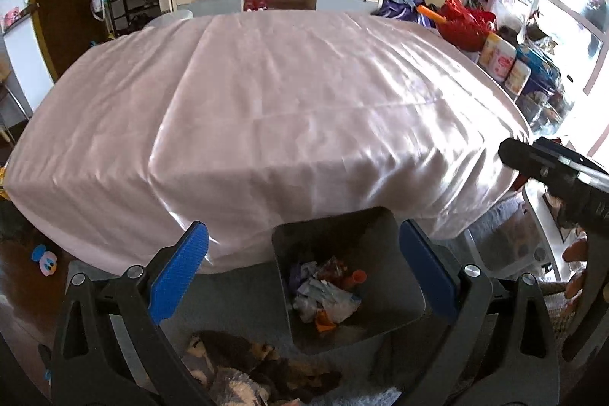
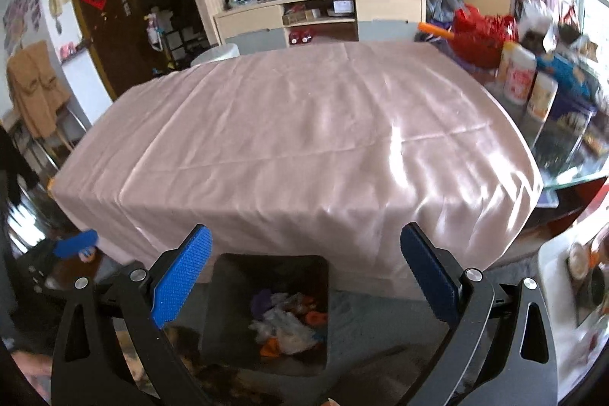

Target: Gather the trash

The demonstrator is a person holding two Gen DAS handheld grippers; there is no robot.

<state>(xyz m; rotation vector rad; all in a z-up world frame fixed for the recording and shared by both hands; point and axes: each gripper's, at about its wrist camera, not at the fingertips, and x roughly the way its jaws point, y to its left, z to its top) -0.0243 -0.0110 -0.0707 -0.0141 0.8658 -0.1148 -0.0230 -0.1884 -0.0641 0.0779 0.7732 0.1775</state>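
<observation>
Both tools gape wide, empty: left tool (image 1: 303,267), right tool (image 2: 306,273). Only the left view shows the bin's (image 1: 396,320) orange cap (image 1: 359,277), lower centre.

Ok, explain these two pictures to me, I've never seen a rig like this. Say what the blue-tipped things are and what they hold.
A person carries two clamp tools, each with a camera looking along its fingers. One picture comes from the left hand-held gripper, the other from the right hand-held gripper. The blue pieces are finger pads. Both stand wide open and hold nothing. Below them a dark bin on the floor contains crumpled wrappers and other trash. Behind is a table under a pink cloth, with nothing lying on it.
</observation>
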